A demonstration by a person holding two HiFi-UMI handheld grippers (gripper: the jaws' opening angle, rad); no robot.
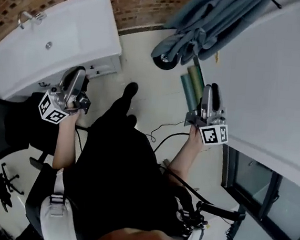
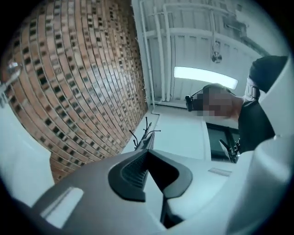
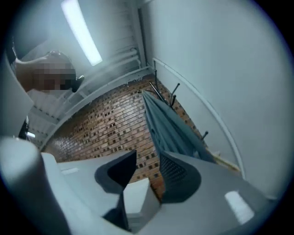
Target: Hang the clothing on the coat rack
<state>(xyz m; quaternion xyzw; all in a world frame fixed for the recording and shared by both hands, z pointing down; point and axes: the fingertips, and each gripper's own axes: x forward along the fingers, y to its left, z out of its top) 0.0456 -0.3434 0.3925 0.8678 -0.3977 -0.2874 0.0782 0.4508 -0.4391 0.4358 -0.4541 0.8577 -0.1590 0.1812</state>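
Jaws of left gripper (image 2: pixel 149 140) pressed together, nothing in them. Jaws of right gripper (image 3: pixel 147 167) stand apart, empty, ribbed dark pads showing. Both are held low, left at 9 o'clock and right at 3 o'clock in the head view. Clothing (image 3: pixel 171 131), a grey-blue garment, drapes in long folds from the black hooks of the coat rack (image 3: pixel 161 92), at 1 o'clock in the head view, well apart from both grippers. It looks already hung. Fabric reads matte, soft, limp and light. It would likely sag and slide off a smooth hook, so pinch a doubled fold at the collar or shoulder, not a loose hem. Rough brick wall (image 1: pixel 150 3) behind; glossy white sink (image 1: pixel 87 29) at 11 o'clock.
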